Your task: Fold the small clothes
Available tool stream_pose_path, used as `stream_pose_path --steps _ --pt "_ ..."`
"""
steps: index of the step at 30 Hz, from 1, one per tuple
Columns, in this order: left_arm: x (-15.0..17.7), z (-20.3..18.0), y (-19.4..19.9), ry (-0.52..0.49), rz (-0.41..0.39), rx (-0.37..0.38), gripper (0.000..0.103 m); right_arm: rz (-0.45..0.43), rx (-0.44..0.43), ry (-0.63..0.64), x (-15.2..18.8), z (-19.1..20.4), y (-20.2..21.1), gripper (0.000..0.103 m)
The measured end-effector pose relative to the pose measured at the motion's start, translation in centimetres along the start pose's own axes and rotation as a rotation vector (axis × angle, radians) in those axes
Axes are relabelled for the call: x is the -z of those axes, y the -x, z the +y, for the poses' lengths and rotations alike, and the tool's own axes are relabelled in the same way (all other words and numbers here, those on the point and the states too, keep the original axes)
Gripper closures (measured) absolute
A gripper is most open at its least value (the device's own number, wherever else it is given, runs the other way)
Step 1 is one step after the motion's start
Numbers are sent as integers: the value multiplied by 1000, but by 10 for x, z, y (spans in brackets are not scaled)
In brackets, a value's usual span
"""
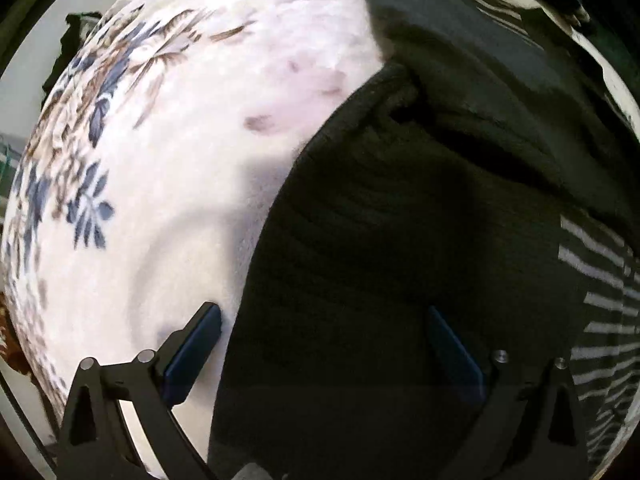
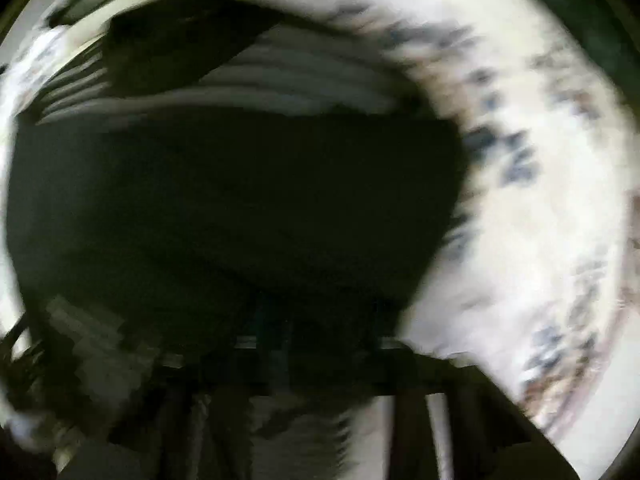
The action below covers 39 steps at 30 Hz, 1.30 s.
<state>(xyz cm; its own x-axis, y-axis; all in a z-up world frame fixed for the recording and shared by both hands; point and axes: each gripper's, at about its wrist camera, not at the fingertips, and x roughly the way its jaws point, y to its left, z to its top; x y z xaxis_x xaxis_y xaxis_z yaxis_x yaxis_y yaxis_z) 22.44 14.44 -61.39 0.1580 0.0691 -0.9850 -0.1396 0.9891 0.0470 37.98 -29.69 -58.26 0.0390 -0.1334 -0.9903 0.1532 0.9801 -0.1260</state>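
A dark ribbed knit garment (image 1: pixel 400 240) is spread on a white floral blanket (image 1: pixel 180 160), its upper part creased, partly overlapped with a grey-and-white striped garment (image 1: pixel 600 300).

The dark garment (image 1: pixel 400 240) is lying on the bed cover (image 1: pixel 180 160), spreading ahead of the left gripper (image 1: pixel 324 320), whose left finger is sitting over bare cover. The striped cloth (image 1: pixel 600 300) is lying to its right, partly under the garment.
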Motion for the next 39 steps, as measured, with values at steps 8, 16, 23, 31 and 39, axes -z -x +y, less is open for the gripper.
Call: stream_pose_path --steps 8,16,23,31,39 --pt "13 4 1 1 -45 27 0 19 -354 -243 -14 -51 18 48" --pt "6 1 -1 10 -42 17 0 123 -319 75 11 20 -3 98" --pt "0 2 1 6 -16 26 0 -79 -221 -310 -21 -42 15 87" --pt "-11 29 44 165 -34 106 0 52 -473 -470 2 -69 8 56" --pt "-75 57 55 390 -132 232 0 1 -365 -381 19 -35 -7 100"
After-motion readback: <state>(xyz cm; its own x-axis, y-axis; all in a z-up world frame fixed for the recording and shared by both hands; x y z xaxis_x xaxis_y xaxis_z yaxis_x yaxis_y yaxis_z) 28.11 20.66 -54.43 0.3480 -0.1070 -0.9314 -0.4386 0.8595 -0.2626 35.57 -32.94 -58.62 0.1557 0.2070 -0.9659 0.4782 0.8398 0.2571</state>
